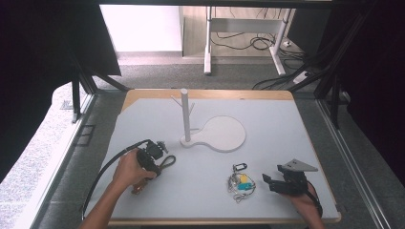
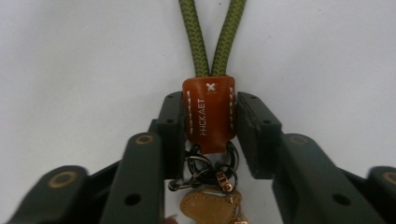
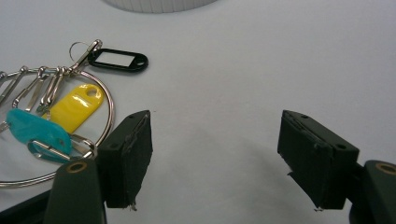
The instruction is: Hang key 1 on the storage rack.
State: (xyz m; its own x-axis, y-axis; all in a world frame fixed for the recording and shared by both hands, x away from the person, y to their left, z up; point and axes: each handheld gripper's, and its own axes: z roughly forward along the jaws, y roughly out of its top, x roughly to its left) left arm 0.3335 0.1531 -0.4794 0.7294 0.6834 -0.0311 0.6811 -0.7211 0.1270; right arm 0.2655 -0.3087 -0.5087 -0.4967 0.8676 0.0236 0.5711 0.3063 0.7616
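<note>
The left gripper view reveals lettering on the brown leather tab (image 2: 208, 113); left tongs (image 2: 208, 135) clamp it, while right tongs (image 3: 215, 154) gape wide, touching nothing.

Bright even overhead light, soft shadows; high view slightly soft, surroundings dark, perhaps underexposed.

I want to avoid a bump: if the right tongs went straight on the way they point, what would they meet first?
Probably bare table, then the white round base; the key ring lies off to the side.
</note>
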